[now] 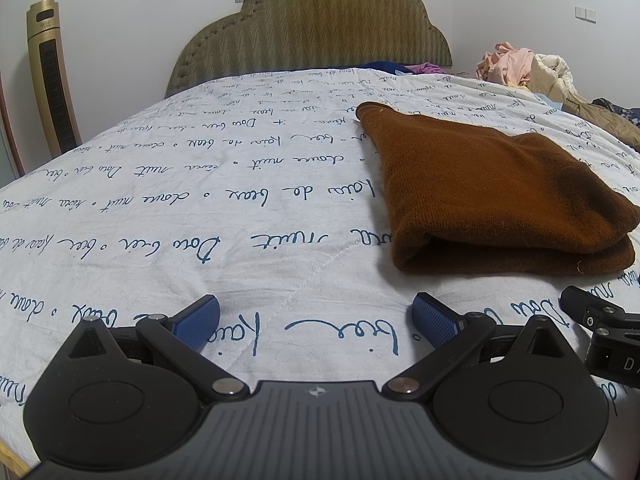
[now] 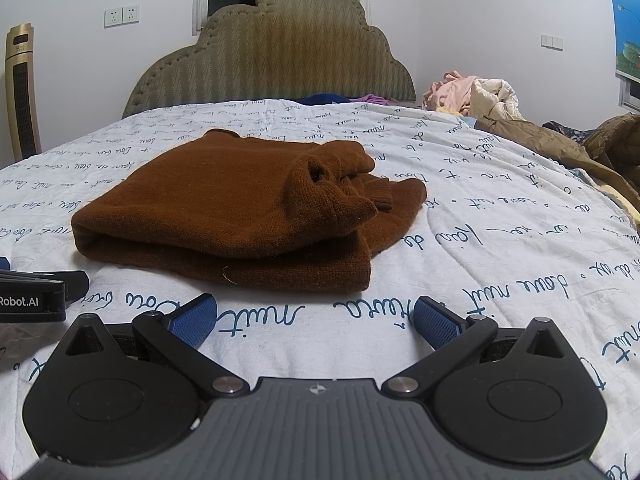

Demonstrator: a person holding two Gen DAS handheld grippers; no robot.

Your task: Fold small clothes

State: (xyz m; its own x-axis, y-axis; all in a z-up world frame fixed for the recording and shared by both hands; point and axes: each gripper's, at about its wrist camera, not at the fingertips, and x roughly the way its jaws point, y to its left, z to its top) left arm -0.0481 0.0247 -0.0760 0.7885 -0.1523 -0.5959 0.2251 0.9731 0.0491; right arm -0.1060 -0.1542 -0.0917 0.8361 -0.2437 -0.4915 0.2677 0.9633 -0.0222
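Note:
A brown knit sweater point(image 1: 492, 192) lies folded on the white bedspread with blue script point(image 1: 200, 200). In the right wrist view the sweater point(image 2: 224, 216) shows a rumpled sleeve and cuff on its right side. My left gripper point(image 1: 316, 316) is open and empty, low over the bedspread, short of and left of the sweater's near edge. My right gripper point(image 2: 314, 316) is open and empty just in front of the sweater's near edge. The right gripper also shows at the right edge of the left wrist view point(image 1: 600, 320). The left gripper's body shows at the left edge of the right wrist view point(image 2: 36, 292).
A padded olive headboard point(image 2: 272, 52) stands at the far end. A pile of clothes and a jacket point(image 2: 500, 108) lies at the far right of the bed. A gold tower fan point(image 1: 50, 76) stands at the left wall.

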